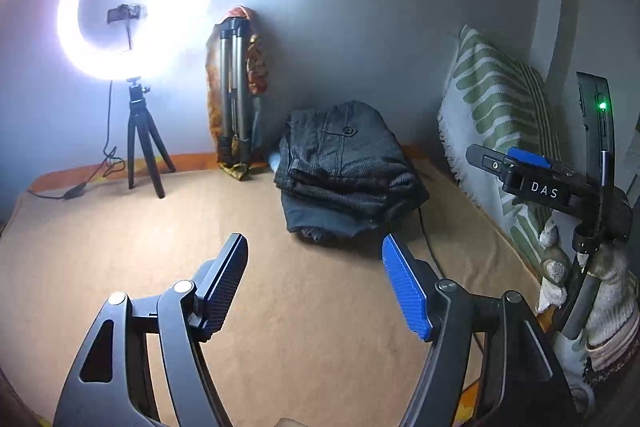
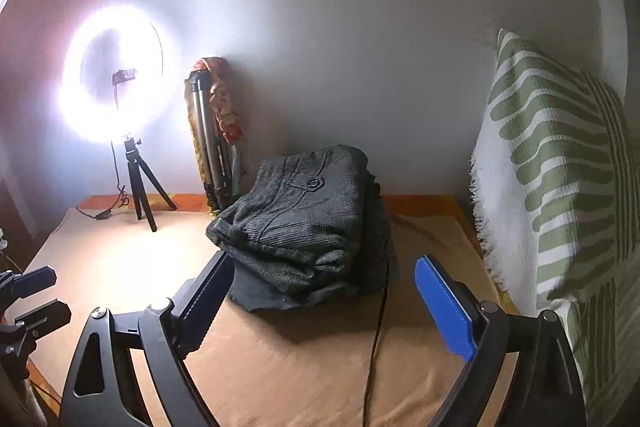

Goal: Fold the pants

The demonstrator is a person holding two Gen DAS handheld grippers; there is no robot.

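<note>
Folded dark pants (image 2: 304, 223) stacked on tan bed (image 2: 280, 367), long axis toward the wall, button pocket up. Left tool (image 1: 316, 279) and right tool (image 2: 324, 303) both spread, empty.

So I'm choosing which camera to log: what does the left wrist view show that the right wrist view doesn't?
Only the left wrist view shows the right gripper from outside, with its DAS label and green light, plus the left gripper open. Only the right wrist view shows the right gripper open from behind, with the left gripper's fingers at its left edge. Both show the folded pants, ring light, folded tripod, striped pillow and tan blanket.
</note>
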